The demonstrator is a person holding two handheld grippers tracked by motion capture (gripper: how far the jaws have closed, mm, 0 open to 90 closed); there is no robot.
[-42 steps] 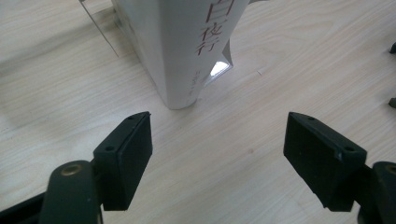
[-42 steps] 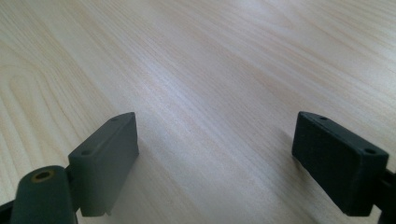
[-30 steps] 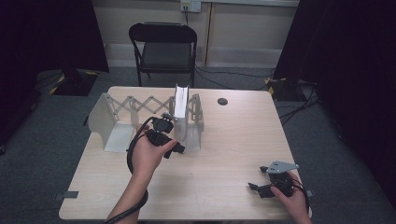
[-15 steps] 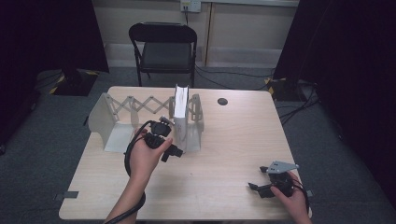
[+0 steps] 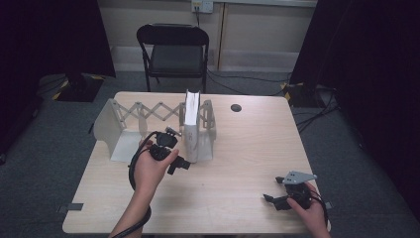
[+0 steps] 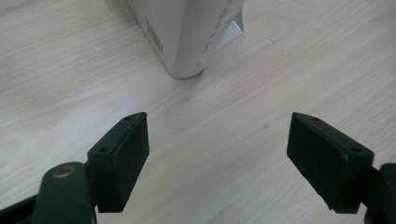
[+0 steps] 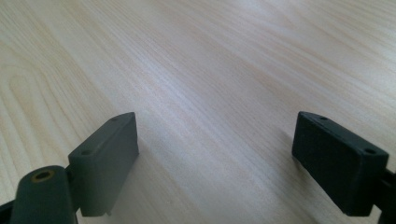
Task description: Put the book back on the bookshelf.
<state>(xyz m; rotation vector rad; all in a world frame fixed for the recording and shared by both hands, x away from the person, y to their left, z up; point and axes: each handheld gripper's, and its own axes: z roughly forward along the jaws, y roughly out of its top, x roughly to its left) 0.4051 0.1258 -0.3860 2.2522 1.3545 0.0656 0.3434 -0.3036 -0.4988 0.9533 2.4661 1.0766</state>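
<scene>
Book [image 5: 191, 124]: one; claws: two.

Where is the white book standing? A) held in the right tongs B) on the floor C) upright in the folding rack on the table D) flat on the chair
C: the white book stands upright in the folding rack on the table, right ahead of the open left tongs.

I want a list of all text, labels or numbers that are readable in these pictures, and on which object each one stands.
None can be read.
Barcode on the white book's cover: bars show, its digits are too blurred.
Line of small dark print along the book's spine: too blurred to read.
Table, expanding book rack, left gripper and right gripper: no text visible.
</scene>
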